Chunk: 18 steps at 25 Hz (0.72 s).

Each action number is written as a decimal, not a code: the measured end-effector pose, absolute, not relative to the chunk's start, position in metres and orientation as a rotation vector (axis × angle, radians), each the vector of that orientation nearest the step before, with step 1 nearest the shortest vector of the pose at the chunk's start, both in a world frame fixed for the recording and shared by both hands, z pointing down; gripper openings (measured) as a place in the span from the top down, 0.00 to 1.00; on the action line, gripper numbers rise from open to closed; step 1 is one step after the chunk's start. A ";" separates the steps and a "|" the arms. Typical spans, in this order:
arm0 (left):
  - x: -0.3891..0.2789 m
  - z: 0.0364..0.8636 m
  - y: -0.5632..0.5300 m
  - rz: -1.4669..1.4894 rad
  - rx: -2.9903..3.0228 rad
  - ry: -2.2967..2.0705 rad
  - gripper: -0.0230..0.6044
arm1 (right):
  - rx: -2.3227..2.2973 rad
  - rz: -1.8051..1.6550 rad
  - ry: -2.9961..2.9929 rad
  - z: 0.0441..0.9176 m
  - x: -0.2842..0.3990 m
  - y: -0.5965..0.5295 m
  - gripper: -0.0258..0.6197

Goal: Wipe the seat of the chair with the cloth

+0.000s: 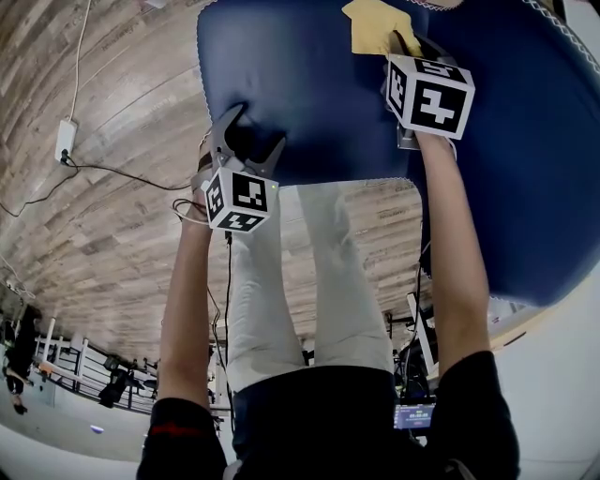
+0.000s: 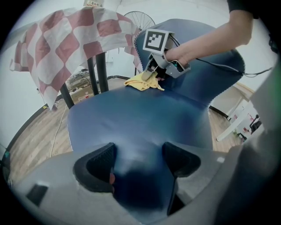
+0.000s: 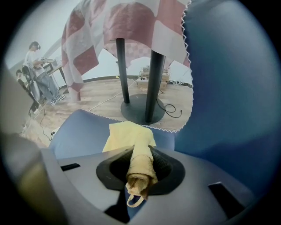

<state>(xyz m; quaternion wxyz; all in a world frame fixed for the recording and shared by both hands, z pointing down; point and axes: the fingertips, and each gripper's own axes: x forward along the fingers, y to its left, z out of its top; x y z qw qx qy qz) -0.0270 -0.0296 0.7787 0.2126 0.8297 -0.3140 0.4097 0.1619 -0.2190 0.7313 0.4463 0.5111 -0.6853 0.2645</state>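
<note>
1. Wooden floor [image 1: 103, 187]: fills the far left of the head view. A white power strip [image 1: 65, 139] lies on it with a thin cable trailing away.
2. Desk: stands beyond the chair, at the left of the left gripper view. It is draped with a red-and-white checked tablecloth [image 2: 66, 39] and carried on dark upright posts [image 3: 153, 83] that rise from a round base plate [image 3: 140, 112]. A standing fan [image 2: 138, 19] shows behind it.
3. Left gripper [image 1: 253, 136]: poised at the front edge of the seat, with its marker cube toward the person. Its jaws are spread wide apart [image 2: 138, 160], and only the blue upholstery shows in the gap. Whether the tips actually touch the seat is hard to judge, as the near surface is blurred.
4. Seat [image 1: 309, 84]: dark blue upholstery edged with pale zigzag stitching. It spans the middle of the head view, above the person's legs in light trousers [image 1: 309, 309].
5. Cloth [image 1: 375, 23]: yellow, lying on the far part of the seat close to the backrest. Its spread portion [image 3: 127, 136] rests flat on the upholstery. One end is rolled into a tight wad that runs back into the right gripper.
6. Right gripper [image 1: 403, 42]: held at the far right of the seat. Its jaws are pressed together on the rolled end of the cloth [image 3: 140, 169], and a small loop of fabric pokes out behind them.
7. Backrest [image 1: 525, 169]: the same blue upholstery, rising just right of the right gripper.
</note>
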 end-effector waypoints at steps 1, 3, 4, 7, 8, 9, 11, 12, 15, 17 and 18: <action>-0.027 0.779 -0.030 1.136 2.304 -0.871 0.39 | 1.256 0.654 -1.708 0.731 0.157 -0.219 0.87; -0.026 0.778 -0.030 1.135 2.306 -0.872 0.39 | 1.235 0.645 -1.729 0.731 0.147 -0.219 0.87; -0.026 0.778 -0.030 1.134 2.307 -0.873 0.39 | 1.225 0.642 -1.741 0.731 0.142 -0.219 0.87; -0.025 0.778 -0.030 1.135 2.306 -0.877 0.39 | 1.186 0.637 -1.780 0.733 0.124 -0.219 0.87; -0.025 0.779 -0.031 1.136 2.305 -0.878 0.39 | 1.172 0.632 -1.791 0.733 0.117 -0.219 0.87; -0.026 0.779 -0.031 1.136 2.305 -0.877 0.39 | 1.158 0.627 -1.800 0.733 0.110 -0.219 0.87; -0.027 0.778 -0.032 1.134 2.305 -0.877 0.39 | 1.129 0.622 -1.822 0.733 0.096 -0.218 0.87; -0.027 0.778 -0.032 1.133 2.306 -0.876 0.39 | 1.113 0.620 -1.834 0.733 0.089 -0.218 0.87; -0.027 0.780 -0.031 1.134 2.307 -0.877 0.39 | 1.082 0.624 -1.867 0.735 0.070 -0.216 0.87; -0.027 0.781 -0.031 1.134 2.308 -0.876 0.39 | 1.073 0.636 -1.880 0.737 0.061 -0.215 0.87; -0.027 0.781 -0.030 1.133 2.309 -0.875 0.39 | 1.069 0.642 -1.884 0.737 0.057 -0.214 0.87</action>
